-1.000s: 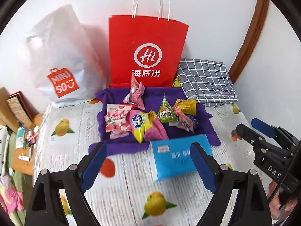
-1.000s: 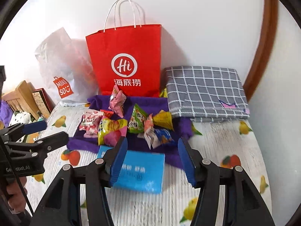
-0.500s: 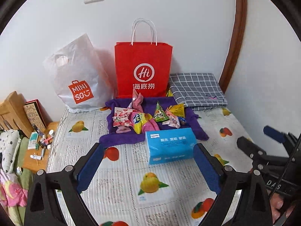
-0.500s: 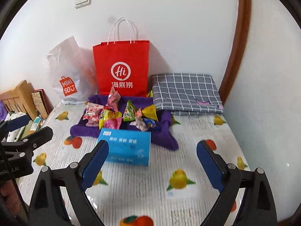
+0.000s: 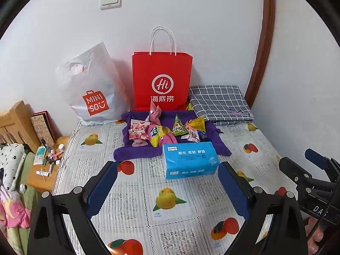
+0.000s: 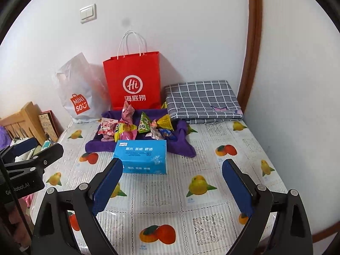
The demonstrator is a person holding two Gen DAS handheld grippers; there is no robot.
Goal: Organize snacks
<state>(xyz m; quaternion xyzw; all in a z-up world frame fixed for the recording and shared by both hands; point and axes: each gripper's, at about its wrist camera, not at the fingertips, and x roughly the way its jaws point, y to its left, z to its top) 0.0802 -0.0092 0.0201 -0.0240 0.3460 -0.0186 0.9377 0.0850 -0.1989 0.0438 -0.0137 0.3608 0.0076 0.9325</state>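
Note:
Several snack packets lie in a heap on a purple cloth at the back of the table. A blue tissue pack lies in front of them. A red paper bag stands against the wall behind. My left gripper is open and empty, well short of the tissue pack. My right gripper is open and empty, also short of it. Each gripper shows at the edge of the other's view.
A white Miniso plastic bag stands left of the red bag. A folded grey checked cloth lies at the back right. The table has a fruit-print cover. A low wooden stand with small items is beyond the table's left edge.
Both grippers have pulled back and up from the snacks and tissue pack. The right gripper's jaws have opened wider.

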